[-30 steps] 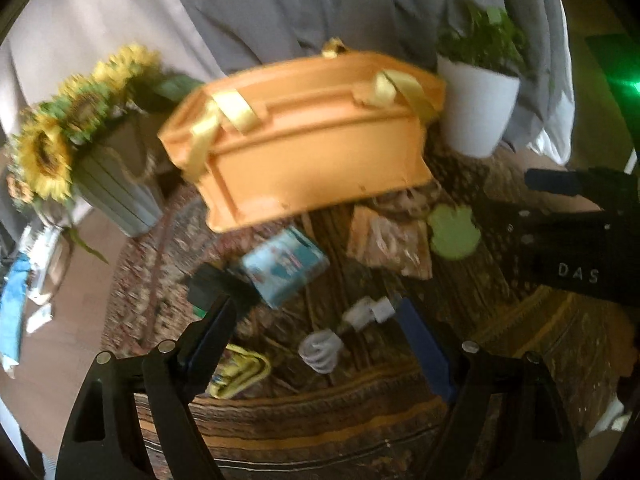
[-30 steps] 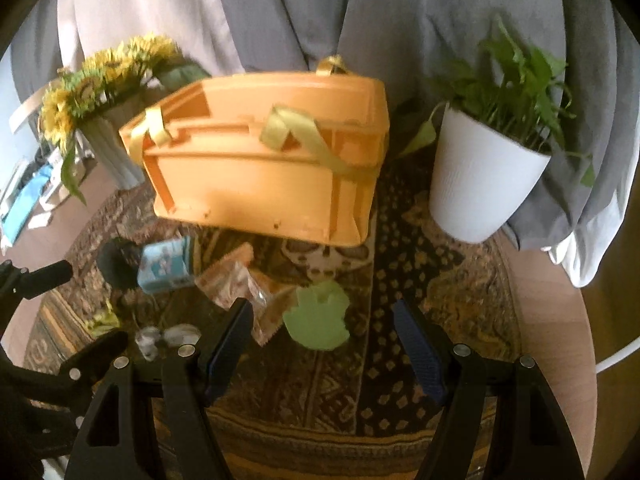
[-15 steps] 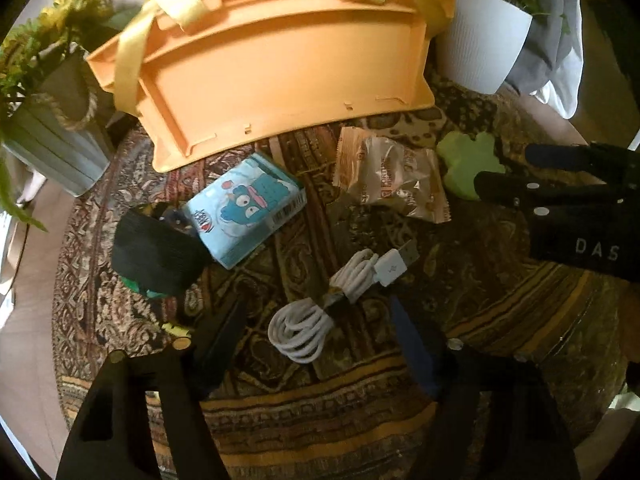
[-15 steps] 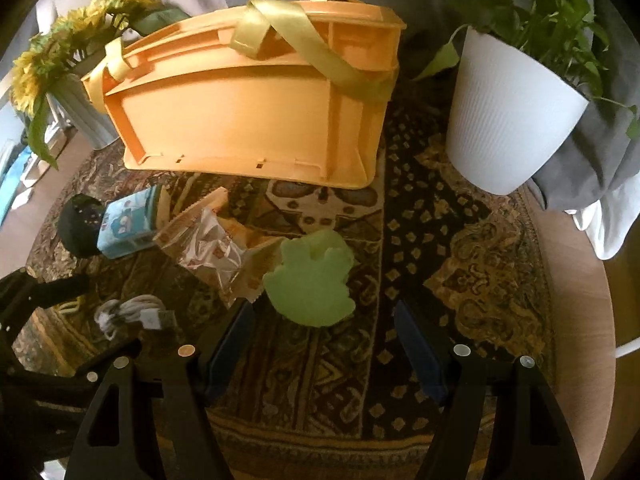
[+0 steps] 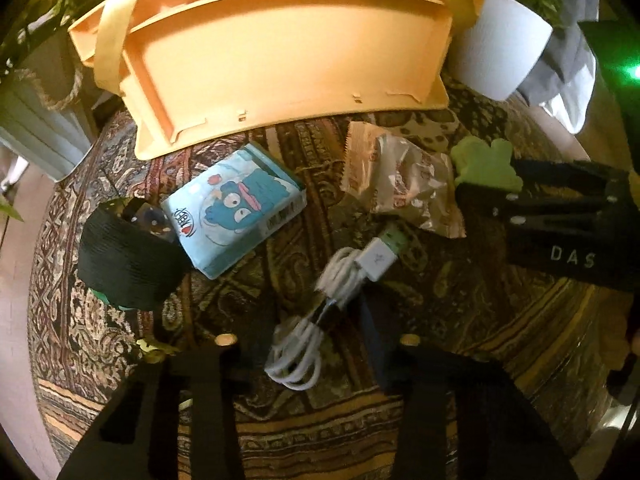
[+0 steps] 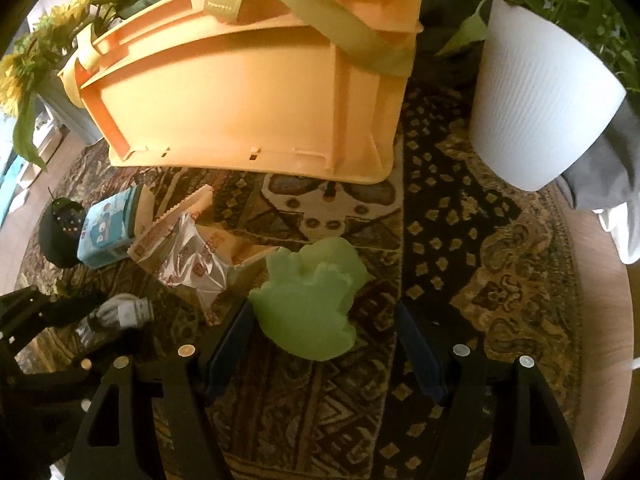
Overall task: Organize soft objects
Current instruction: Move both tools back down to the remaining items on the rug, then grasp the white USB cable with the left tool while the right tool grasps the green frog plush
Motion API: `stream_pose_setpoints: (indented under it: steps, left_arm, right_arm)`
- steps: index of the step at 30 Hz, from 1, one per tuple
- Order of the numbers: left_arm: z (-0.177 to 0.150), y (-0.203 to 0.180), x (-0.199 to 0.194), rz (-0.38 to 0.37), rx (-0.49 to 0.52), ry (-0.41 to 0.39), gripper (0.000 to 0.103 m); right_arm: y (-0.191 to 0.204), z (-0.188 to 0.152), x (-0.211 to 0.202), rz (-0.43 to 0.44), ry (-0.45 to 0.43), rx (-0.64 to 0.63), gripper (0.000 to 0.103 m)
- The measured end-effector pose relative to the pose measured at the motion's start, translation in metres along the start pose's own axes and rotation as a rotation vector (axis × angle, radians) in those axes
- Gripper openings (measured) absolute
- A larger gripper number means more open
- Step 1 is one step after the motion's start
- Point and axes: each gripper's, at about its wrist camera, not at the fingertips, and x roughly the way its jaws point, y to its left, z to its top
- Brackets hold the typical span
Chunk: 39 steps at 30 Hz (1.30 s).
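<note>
Tools low over rug: left tool (image 5: 316, 320) spread astride white cable (image 5: 320, 312), right tool (image 6: 324, 332) spread around green sponge (image 6: 312, 300).

On my left wrist view I can read white capitals "DAS" on the black body of the right gripper (image 5: 516, 184), below its fingers. The light blue box (image 5: 236, 212) with the blue cartoon face carries printed lettering beside a small red heart and more along its side edge, but I cannot make it out. The clear snack wrapper (image 6: 188, 252) shows reddish print, too blurred for me to read.
</note>
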Motion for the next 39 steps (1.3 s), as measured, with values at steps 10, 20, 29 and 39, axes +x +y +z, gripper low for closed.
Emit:
stream_pose_setpoints:
  steps: [10,20,29,39]
  left_arm:
    - [-0.002,0.011,-0.012,-0.042,-0.106,-0.024,0.024]
    - [-0.002,0.005,-0.026,-0.072,-0.116,-0.058,0.024]
    - [-0.001,0.006,-0.022,-0.052,-0.135,-0.056,0.024]
    - [0.003,0.006,-0.031,-0.045,-0.142,-0.090,0.024]
  right_arm:
    - [0.005,-0.002,-0.001,0.056,-0.025,0.000,0.046]
    - [-0.002,-0.005,-0.013,0.090,-0.043,0.035,0.041]
    - [0.000,0.000,0.011,0.119,0.020,0.055,0.049]
    - [0.001,-0.004,0.006,0.101,-0.023,0.063,0.046]
